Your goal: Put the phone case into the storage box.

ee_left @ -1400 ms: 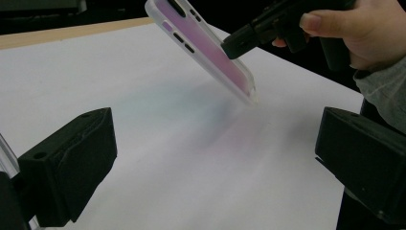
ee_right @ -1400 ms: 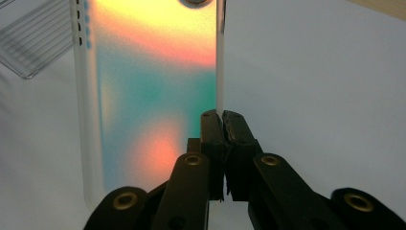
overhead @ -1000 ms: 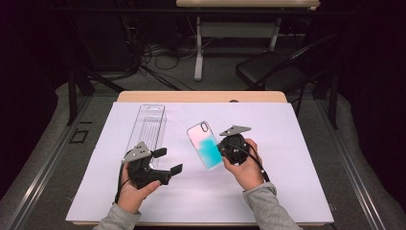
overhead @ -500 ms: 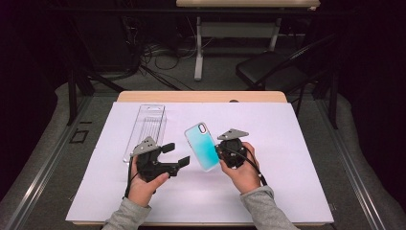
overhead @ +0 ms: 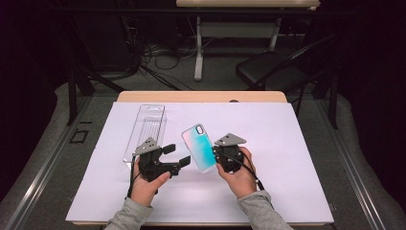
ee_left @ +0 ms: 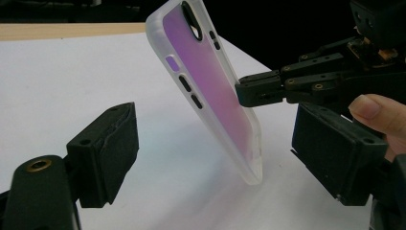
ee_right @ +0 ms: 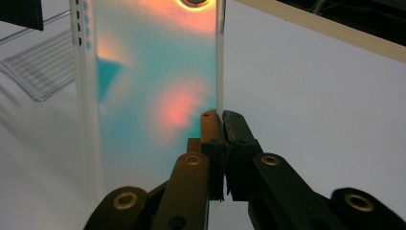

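Phone case (overhead: 199,147) — translucent, teal-to-pink, held up off the white sheet (overhead: 287,143) that covers the table (overhead: 201,97), roughly mid-table and a bit toward the person's side. Long axis runs up and away, camera cutout at the far top end, lower end hanging just above the sheet. In the left gripper view it leans, top tipped away from the right gripper.

Clear plastic packaging tray (overhead: 146,129) lies flat on the sheet, left of the case and well apart from it, long axis pointing away from the person.

Right gripper (overhead: 221,154): jaws clenched on the case's right long edge, near mid-length, seen clearly in the right gripper view (ee_right: 221,120). It carries the case alone.

Left gripper (overhead: 179,157): jaws spread wide, having eased in a little just now, nothing pressed between them. The pads aim rightward at the case. In the left gripper view the case's lower end (ee_left: 249,158) hangs between the two open pads (ee_left: 103,153), touching neither.

Key relation — the case sits just right of the left gripper, already inside its jaw gap, free left edge facing it. My read: the next move is the left closing across the case's lower end, so the pads need to meet its flat faces, not the rounded corner.
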`<state>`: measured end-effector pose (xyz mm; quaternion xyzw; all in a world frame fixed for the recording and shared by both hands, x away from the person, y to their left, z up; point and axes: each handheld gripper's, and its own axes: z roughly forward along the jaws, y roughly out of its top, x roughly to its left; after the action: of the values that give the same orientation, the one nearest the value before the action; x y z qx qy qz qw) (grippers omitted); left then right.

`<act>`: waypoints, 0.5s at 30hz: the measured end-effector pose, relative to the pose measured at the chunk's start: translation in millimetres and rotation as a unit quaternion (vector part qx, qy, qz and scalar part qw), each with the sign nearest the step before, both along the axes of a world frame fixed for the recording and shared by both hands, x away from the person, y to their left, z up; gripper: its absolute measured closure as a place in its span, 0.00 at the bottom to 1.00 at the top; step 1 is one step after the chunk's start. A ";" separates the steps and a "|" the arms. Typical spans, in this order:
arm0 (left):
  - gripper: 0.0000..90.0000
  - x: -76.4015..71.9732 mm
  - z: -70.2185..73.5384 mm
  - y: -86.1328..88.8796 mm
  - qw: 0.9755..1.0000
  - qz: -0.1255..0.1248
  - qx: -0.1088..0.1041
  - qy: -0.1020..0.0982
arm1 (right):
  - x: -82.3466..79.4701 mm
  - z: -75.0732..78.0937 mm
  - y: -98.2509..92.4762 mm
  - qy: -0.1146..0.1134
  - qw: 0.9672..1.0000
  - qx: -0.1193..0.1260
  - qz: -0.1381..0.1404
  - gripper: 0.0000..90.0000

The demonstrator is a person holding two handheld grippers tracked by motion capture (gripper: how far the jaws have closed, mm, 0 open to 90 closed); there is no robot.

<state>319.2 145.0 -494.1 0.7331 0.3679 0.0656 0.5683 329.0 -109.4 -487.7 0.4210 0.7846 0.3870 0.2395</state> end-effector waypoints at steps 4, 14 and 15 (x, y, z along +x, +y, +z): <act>0.21 -0.3 -0.7 -1.0 1.000 -0.001 0.000 -0.001 | -1.3 -1.5 1.2 -0.006 1.000 -0.001 0.001 0.98; 0.31 0.7 0.1 -0.7 1.000 -0.015 -0.013 0.018 | -3.1 -1.7 2.7 -0.015 1.000 0.000 0.002 0.98; 0.33 0.9 0.5 -1.1 1.000 -0.014 -0.011 0.019 | -3.4 -1.3 2.6 -0.016 1.000 0.001 0.001 0.98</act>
<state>320.1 144.0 -493.6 0.7326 0.3695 0.0393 0.5703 325.6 -106.8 -489.0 0.4142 0.7805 0.3951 0.2513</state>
